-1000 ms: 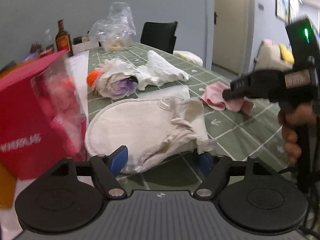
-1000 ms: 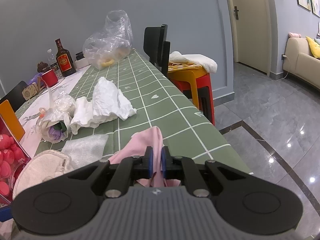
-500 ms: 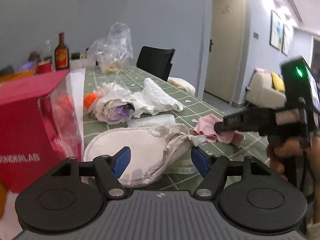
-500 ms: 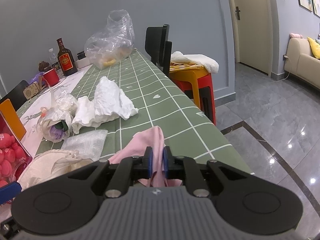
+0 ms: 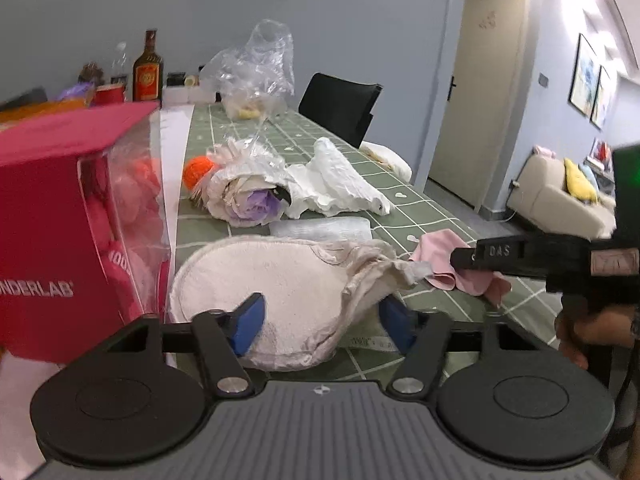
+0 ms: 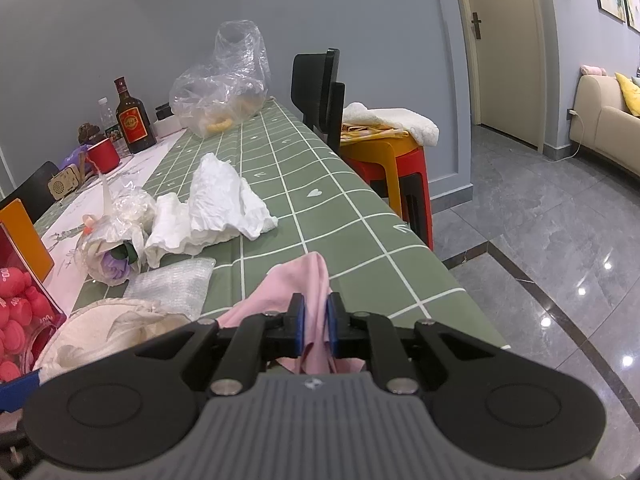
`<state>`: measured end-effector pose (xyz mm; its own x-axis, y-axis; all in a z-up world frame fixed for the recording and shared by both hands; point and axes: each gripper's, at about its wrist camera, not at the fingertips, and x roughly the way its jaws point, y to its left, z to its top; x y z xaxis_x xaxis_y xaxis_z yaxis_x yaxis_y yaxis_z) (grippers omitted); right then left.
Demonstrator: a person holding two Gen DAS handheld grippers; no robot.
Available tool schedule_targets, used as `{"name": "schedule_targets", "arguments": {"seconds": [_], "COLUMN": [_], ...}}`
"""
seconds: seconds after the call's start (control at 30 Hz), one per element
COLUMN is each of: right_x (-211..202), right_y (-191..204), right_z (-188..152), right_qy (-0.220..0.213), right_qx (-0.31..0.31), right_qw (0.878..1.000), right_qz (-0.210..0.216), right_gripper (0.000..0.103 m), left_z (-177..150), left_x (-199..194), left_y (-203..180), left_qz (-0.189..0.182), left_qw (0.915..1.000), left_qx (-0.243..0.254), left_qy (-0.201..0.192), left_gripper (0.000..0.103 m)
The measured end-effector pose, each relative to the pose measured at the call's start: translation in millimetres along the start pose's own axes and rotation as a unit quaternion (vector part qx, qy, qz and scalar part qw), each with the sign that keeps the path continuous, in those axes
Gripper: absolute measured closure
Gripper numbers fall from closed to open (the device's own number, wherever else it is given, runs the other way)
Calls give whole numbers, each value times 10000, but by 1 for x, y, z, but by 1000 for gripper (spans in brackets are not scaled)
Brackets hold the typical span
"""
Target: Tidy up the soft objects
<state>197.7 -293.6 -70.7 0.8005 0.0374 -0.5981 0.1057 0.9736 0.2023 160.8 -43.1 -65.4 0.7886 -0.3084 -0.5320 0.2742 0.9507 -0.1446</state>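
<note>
Two grippers work over a green checked table. At the far left stands a red box with a clear window, just beside a cream mitt that lies flat on the table. The left gripper is around the near edge of this mitt: its jaws have just been closing, with the mitt between the blue pads, but I cannot tell if they already press it. Behind the mitt lie a bubble-wrap piece, a wrapped purple flower and a crumpled white cloth. More to the right, a pink cloth lies near the table's edge. The right gripper is clenched on this pink cloth, with the fabric pinched between its nearly closed pads.
</note>
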Motion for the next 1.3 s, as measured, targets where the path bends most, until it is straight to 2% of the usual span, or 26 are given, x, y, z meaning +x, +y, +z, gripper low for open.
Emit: {"name": "schedule_targets", "arguments": {"seconds": [0.07,0.1,0.13,0.17,0.2,0.3,0.4,0.47,0.6,0.77,0.9,0.97,1.07,1.13,1.2,1.3], "right_x": [0,0,0,0,0,0,-1,-2,-10,-15,-16,-13,-12,-12,-13,-21], "right_y": [0,-1,-1,-2,-3,-5,-7,-8,-3,7,6,1,-1,-1,-1,1], "right_z": [0,0,0,0,0,0,0,0,-1,-4,-3,-3,-4,-4,-2,-1], "right_qy": [0,0,-1,-1,-2,-6,-35,-85,-342,-492,-525,-414,-418,-411,-459,-637], "right_qx": [6,19,34,48,67,136,234,226,76,-77,18,244,334,350,378,400], "right_qw": [10000,10000,10000,10000,10000,9999,9997,9997,9990,9967,9960,9953,9946,9946,9941,9910], "right_qz": [4,13,24,35,49,97,33,70,263,636,726,846,888,887,909,1107], "right_gripper": [91,91,91,91,91,92,99,100,100,100,100,100,100,100,100,100], "left_z": [1,1,0,-1,-2,-4,-7,-6,-5,-3,-1,-1,-3,-3,-2,1], "left_x": [4,5,3,0,-4,-18,-28,-33,-47,-62,-66,-70,-82,-91,-98,-109], "left_y": [4,5,8,9,9,6,4,3,7,10,13,13,10,7,5,1], "left_qz": [-8,-25,-60,-113,-135,-79,-58,-57,-488,-762,-916,-871,-549,-538,-504,-378], "left_qw": [9998,9997,9996,9994,9992,9981,9960,9949,9894,9803,9744,9710,9599,9536,9510,9530], "left_qx": [-137,-197,-269,-331,-364,-321,-275,-217,-328,-543,-708,-766,-792,-753,-761,-760], "left_qy": [113,129,87,5,-103,-517,-852,-986,-1327,-1739,-1927,-2089,-2634,-2866,-2953,-2910], "left_gripper": [62,65,74,90,93,96,96,96,97,97,97,97,97,97,97,97]}}
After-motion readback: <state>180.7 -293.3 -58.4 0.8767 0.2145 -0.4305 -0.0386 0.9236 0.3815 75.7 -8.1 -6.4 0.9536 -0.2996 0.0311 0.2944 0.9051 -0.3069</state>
